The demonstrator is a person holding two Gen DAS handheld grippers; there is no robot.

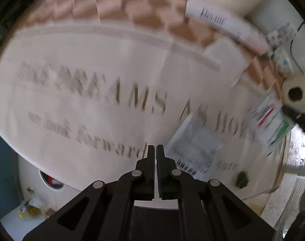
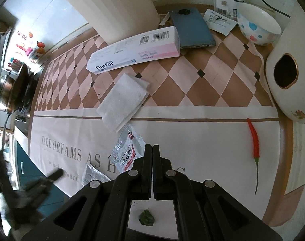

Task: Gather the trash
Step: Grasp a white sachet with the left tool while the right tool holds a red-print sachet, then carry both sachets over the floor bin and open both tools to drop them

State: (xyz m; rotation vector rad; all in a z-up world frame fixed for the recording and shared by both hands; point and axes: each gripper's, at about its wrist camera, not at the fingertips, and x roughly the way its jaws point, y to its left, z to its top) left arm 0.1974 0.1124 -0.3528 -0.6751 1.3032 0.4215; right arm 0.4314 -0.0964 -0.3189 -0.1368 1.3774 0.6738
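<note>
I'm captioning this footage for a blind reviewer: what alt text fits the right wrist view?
Shut, empty black tongs point down at a round table under a printed cloth, above a crumpled food wrapper. Farther off lie a folded white tissue, a toothpaste box, a phone, a red chili and a spotted bowl.

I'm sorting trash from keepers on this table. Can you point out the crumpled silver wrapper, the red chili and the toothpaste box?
crumpled silver wrapper (image 2: pixel 126 148): right wrist view, on its creased middle.
red chili (image 2: pixel 255 140): right wrist view, on the red body.
toothpaste box (image 2: pixel 132 52): right wrist view, on its long top face.
</note>
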